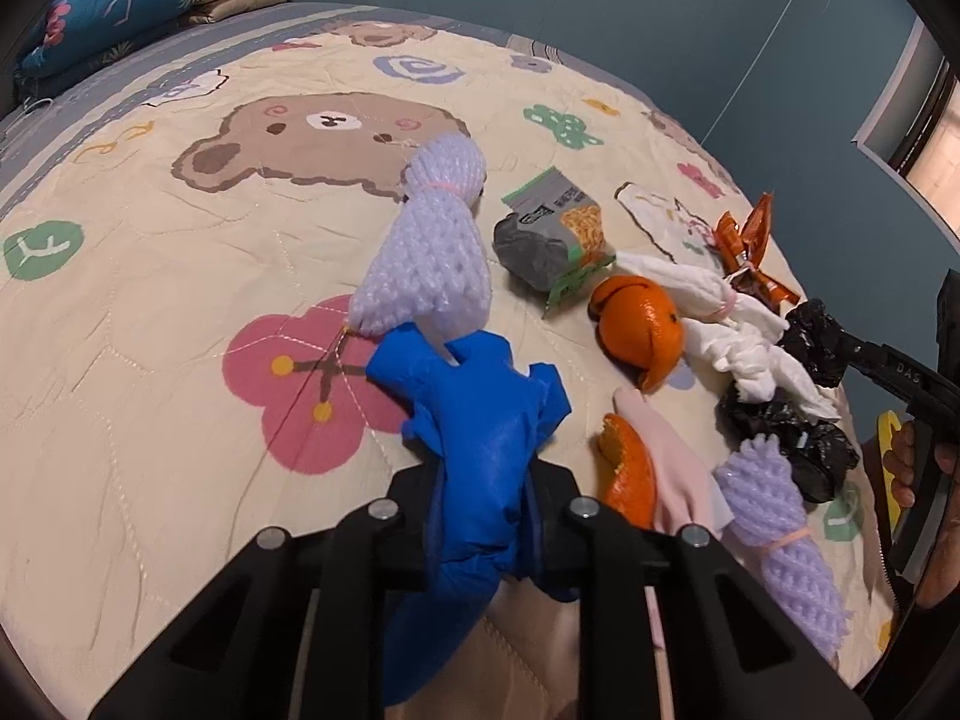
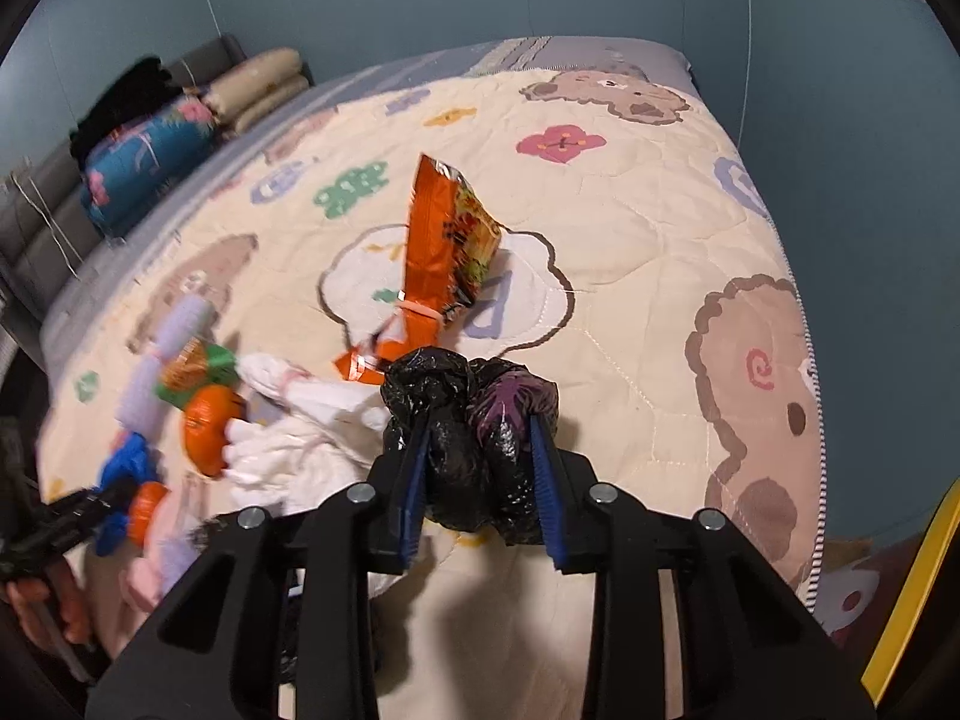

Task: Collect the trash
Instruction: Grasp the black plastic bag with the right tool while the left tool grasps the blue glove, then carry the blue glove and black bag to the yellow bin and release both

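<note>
Trash lies in a heap on a cartoon bear quilt point(image 1: 180, 276). My left gripper point(image 1: 486, 474) is shut on a crumpled blue plastic bag point(image 1: 480, 396), whose bulk bulges out ahead of the fingers. Beyond it lie a purple foam net point(image 1: 426, 240), a grey-green snack wrapper point(image 1: 552, 234), orange peels point(image 1: 636, 324), a white bag point(image 1: 738, 324) and a second purple net point(image 1: 774, 516). My right gripper point(image 2: 479, 426) is shut on a black plastic bag point(image 2: 456, 396), its blue pads pressing both sides. An orange snack wrapper point(image 2: 447, 252) stands just past it.
Folded bedding and pillows point(image 1: 120, 6) are stacked at the head of the bed. A blue wall runs close along the bed's far edge point(image 2: 804, 324). A yellow strip point(image 2: 918, 588) shows at the lower right. A hand point(image 1: 906, 462) holds the right gripper.
</note>
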`<state>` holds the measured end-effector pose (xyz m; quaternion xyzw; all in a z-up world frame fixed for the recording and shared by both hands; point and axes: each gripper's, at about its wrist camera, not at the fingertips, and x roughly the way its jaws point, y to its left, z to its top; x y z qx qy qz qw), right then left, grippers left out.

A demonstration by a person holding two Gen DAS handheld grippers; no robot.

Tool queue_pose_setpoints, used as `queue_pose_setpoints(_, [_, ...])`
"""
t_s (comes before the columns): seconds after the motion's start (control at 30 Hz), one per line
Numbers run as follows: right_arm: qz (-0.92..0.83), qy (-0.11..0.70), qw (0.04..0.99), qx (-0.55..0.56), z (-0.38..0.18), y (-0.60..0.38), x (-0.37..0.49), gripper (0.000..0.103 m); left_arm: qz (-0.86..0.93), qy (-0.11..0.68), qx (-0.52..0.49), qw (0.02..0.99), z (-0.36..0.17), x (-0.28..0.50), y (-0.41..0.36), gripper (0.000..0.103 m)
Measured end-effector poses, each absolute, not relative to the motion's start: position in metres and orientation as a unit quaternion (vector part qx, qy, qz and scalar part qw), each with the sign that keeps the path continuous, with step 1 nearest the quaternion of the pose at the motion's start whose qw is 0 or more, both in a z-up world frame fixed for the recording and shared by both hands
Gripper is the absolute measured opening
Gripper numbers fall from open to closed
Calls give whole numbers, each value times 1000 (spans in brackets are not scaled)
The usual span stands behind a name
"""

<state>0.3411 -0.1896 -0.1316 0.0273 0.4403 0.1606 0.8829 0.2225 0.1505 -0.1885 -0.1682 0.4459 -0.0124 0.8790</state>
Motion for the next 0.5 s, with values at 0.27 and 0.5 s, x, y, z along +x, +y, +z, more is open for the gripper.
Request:
queue_pose_setpoints(0.27, [176, 416, 888, 92, -109, -218, 327, 27, -11, 426, -166, 889, -167, 200, 151, 18])
queue_pose_setpoints(0.5, [207, 391, 886, 138, -82, -239, 304, 27, -13, 400, -151, 904, -136, 177, 149, 18])
